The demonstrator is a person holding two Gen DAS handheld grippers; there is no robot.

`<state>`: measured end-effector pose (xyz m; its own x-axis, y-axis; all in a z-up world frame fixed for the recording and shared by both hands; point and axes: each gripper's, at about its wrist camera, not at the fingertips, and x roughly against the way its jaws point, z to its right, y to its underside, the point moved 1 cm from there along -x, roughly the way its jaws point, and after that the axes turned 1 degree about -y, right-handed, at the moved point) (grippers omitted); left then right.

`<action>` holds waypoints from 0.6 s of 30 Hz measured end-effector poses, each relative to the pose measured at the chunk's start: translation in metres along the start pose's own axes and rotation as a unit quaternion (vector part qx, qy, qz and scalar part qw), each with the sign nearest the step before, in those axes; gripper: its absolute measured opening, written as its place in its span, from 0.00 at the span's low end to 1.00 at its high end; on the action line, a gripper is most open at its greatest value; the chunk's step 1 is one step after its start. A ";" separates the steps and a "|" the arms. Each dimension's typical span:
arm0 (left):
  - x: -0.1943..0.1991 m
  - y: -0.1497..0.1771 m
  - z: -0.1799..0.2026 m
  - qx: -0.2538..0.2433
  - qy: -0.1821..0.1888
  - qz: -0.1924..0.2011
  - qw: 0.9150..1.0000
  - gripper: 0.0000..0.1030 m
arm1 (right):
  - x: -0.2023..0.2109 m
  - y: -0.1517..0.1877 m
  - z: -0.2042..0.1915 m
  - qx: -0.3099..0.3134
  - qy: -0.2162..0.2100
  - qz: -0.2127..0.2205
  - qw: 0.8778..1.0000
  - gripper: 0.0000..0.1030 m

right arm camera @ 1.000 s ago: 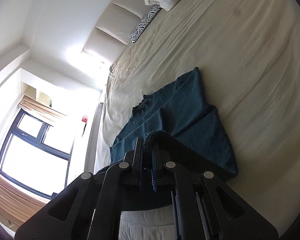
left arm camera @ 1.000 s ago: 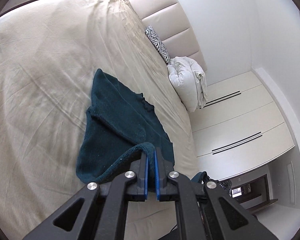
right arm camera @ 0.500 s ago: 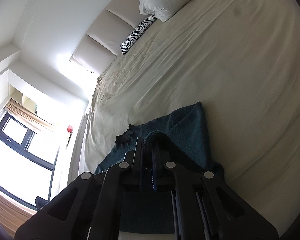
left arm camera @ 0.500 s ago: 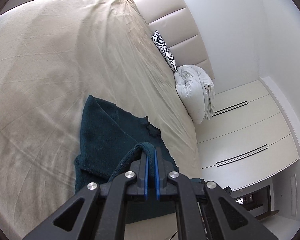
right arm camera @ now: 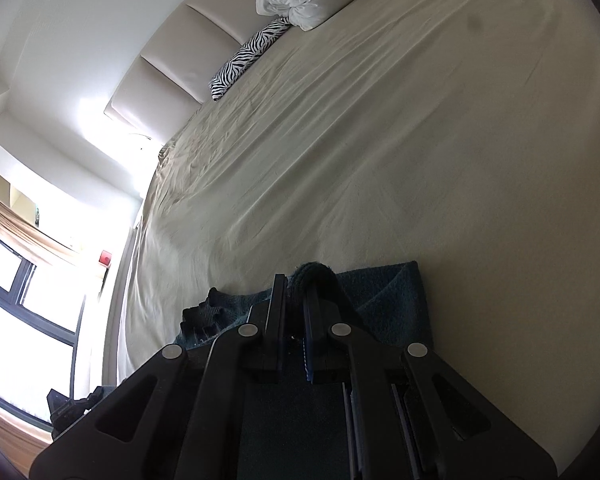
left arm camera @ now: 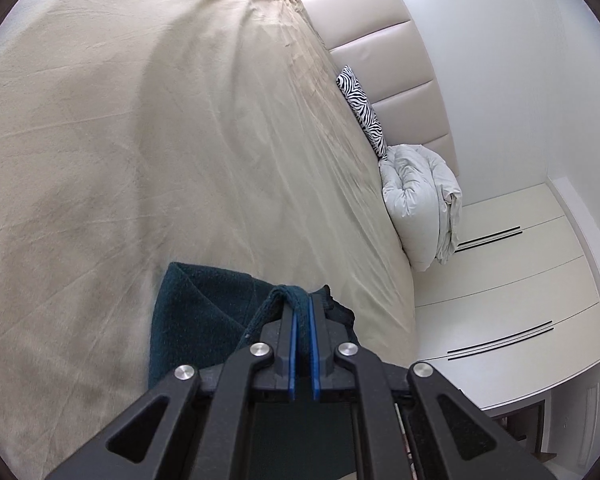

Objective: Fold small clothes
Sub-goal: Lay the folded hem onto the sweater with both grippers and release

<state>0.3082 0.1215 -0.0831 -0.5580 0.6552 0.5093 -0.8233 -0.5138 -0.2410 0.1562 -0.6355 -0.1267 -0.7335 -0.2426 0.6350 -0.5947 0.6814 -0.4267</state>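
In the left wrist view, the beige, lightly creased bed sheet fills the left and centre of the frame. At its lower edge lies the dark teal knitted garment, partly doubled over itself. The left gripper is clamped tight on a bunched edge of this garment, which loops over the blue-padded fingertips. Further right stand the zebra-print cushion and the rumpled white duvet, both against the padded cream headboard (white wardrobe doors lie beyond). In the right wrist view, the window occupies the left side; the right gripper is likewise closed on a rolled teal edge, with the garment spreading on the sheet to either side of its fingers.
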 end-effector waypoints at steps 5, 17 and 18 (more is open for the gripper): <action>-0.029 -0.006 -0.014 -0.012 -0.053 -0.010 0.998 0.07 | -0.048 -0.005 0.011 0.000 0.037 -0.030 0.999 0.07; -0.006 0.018 -0.013 -0.043 -0.066 0.007 0.997 0.63 | -0.046 0.009 0.019 0.009 0.043 -0.014 0.999 0.30; -0.003 0.023 -0.011 -0.050 -0.069 0.008 0.996 0.63 | -0.040 0.008 0.016 0.012 0.047 -0.009 0.999 0.34</action>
<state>0.2896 0.1140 -0.0993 -0.5566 0.5613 0.6125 -0.8249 -0.4612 -0.3270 0.1757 -0.6313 -0.1663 -0.6898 -0.1876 0.6993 -0.6157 0.6600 -0.4304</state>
